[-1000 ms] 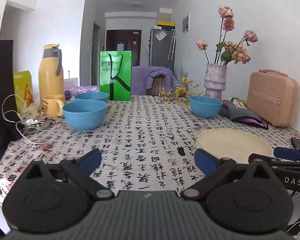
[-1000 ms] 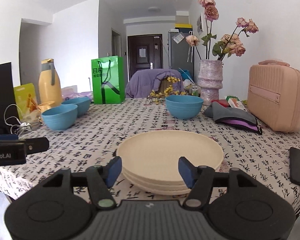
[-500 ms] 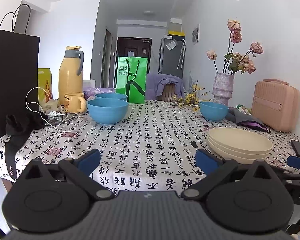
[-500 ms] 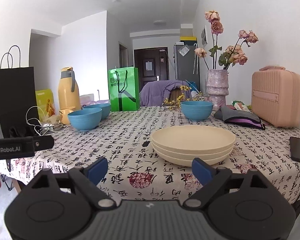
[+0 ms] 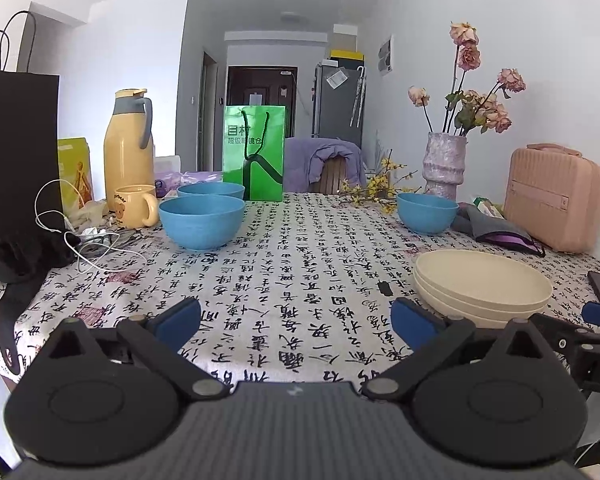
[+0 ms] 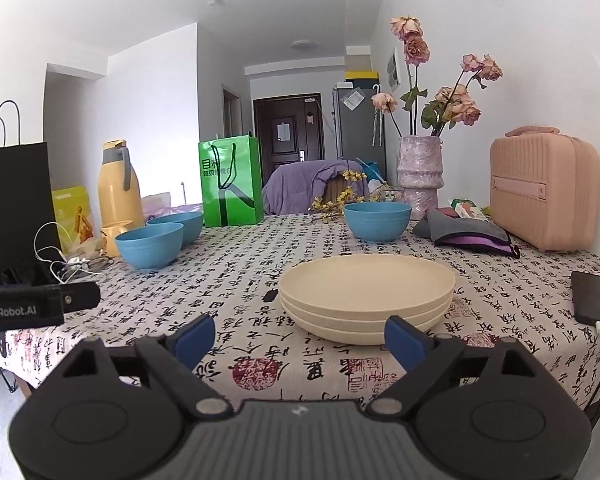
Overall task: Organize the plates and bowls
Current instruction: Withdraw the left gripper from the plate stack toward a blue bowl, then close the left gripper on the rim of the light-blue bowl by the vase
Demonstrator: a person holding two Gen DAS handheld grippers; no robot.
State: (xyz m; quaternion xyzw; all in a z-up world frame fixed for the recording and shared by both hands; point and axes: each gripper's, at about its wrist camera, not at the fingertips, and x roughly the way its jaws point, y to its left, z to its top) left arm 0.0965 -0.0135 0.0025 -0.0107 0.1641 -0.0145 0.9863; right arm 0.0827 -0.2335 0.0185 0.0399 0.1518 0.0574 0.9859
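Left wrist view: the left tool (image 5: 296, 318) is hovering at the near edge of the desk (image 5: 292, 264), its blue-padded fingers (image 5: 178, 318) spread wide and gripping nothing. Ahead of it a broad stretch of calligraphy-print cloth is lying bare between the dishes. The stack of cream plates (image 5: 482, 286) is sitting near the front right, close to the desk's near edge, with the right tool's tip showing just beside it at the frame's right border. A blue bowl (image 5: 200, 220) is standing at mid left, a second blue bowl (image 5: 211, 190) just behind it, and a third blue bowl (image 5: 427, 212) is standing far right, near the vase of dried roses (image 5: 446, 168). A yellow mug (image 5: 134, 206) and tangled white cables (image 5: 80, 232) are crowding the left edge, beside a black paper bag (image 5: 18, 152).

Right wrist view: the right tool (image 6: 300, 342) is hanging just off the desk's front edge, released, fingers wide apart and holding nothing, facing the plate stack (image 6: 366, 296) straight on. Three plates are nesting there, apart from everything else. A phone (image 6: 594, 300) is lying near the right edge with its cable running off it. The two left bowls (image 6: 150, 242) are standing well apart from the lone bowl (image 6: 377, 220), open cloth between them. The left tool's arm is showing at the left border
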